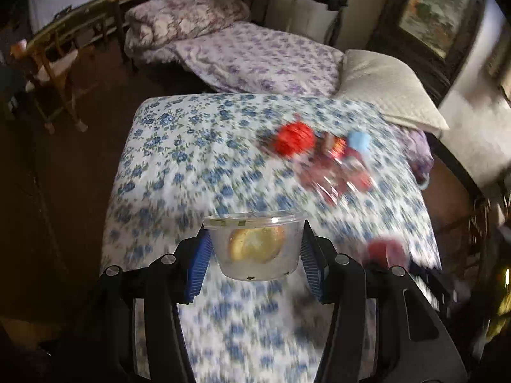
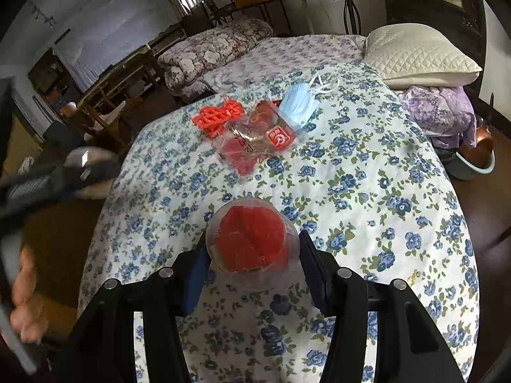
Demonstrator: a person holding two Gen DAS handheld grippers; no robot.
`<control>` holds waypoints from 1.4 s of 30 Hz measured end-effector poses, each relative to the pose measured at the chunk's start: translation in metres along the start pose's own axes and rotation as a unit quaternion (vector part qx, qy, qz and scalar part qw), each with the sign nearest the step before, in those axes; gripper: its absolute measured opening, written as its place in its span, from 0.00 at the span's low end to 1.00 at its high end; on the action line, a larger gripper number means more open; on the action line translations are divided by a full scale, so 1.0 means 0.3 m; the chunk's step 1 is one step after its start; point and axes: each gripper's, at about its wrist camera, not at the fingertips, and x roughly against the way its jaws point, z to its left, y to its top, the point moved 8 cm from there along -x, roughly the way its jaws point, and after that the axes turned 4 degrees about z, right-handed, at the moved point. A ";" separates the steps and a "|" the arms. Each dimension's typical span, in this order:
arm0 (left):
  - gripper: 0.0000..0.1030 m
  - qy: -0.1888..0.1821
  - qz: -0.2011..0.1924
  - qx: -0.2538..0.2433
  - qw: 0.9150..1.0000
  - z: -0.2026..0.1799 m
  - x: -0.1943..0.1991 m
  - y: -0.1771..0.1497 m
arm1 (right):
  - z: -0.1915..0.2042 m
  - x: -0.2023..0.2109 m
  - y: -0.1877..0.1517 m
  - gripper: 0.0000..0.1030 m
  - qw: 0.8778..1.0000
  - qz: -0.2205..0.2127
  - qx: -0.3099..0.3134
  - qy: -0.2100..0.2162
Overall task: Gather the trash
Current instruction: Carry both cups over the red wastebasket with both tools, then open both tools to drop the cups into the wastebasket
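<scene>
2 cups (image 1: 257, 245) (image 2: 252, 244), each clamped inside a gripper (image 1: 255, 255) (image 2: 252, 255).

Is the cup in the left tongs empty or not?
Not empty. Through the clear wall of the cup, held between the left tongs, a lemon slice shows inside.

Lying on the bed (image 2: 367, 198): netting (image 2: 217, 116) left, wrapper (image 2: 252, 140) middle, mask (image 2: 298, 105) right, pillow (image 2: 421, 54) sitting behind.

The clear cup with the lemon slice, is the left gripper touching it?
Touching. The left wrist view shows both blue pads of the left gripper pressed against the clear cup's sides.
</scene>
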 end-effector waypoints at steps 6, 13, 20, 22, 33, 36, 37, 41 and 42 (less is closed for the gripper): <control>0.50 -0.012 -0.031 -0.035 0.999 -0.090 0.137 -0.108 | -0.026 0.202 -0.002 0.52 0.998 -0.054 0.008 0.014; 0.50 -0.067 -0.032 -0.097 0.993 -0.331 0.176 -0.141 | -0.316 0.476 -0.088 0.52 0.991 -0.113 -0.001 -0.072; 0.50 -0.128 0.004 -0.182 0.975 -0.681 0.126 -0.228 | -0.653 0.632 -0.261 0.52 0.981 -0.131 -0.088 -0.116; 0.50 -0.145 0.020 -0.212 0.966 -0.794 0.103 -0.274 | -0.751 0.659 -0.332 0.52 0.977 -0.128 -0.114 -0.127; 0.50 -0.207 0.142 -0.340 0.906 -1.295 -0.041 -0.588 | -1.100 0.589 -0.678 0.52 0.964 -0.054 -0.222 -0.138; 0.50 -0.212 0.188 -0.351 0.892 -1.387 -0.095 -0.670 | -1.149 0.537 -0.762 0.52 0.959 -0.031 -0.248 -0.133; 0.50 -0.214 0.205 -0.353 0.887 -1.415 -0.119 -0.698 | -1.164 0.518 -0.788 0.52 0.958 -0.023 -0.254 -0.132; 0.50 -0.211 0.259 -0.340 0.879 -1.480 -0.198 -0.775 | -1.202 0.456 -0.867 0.52 0.953 0.000 -0.273 -0.129; 0.50 -0.209 0.266 -0.337 0.879 -1.489 -0.215 -0.778 | -1.215 0.438 -0.890 0.52 0.952 0.007 -0.279 -0.127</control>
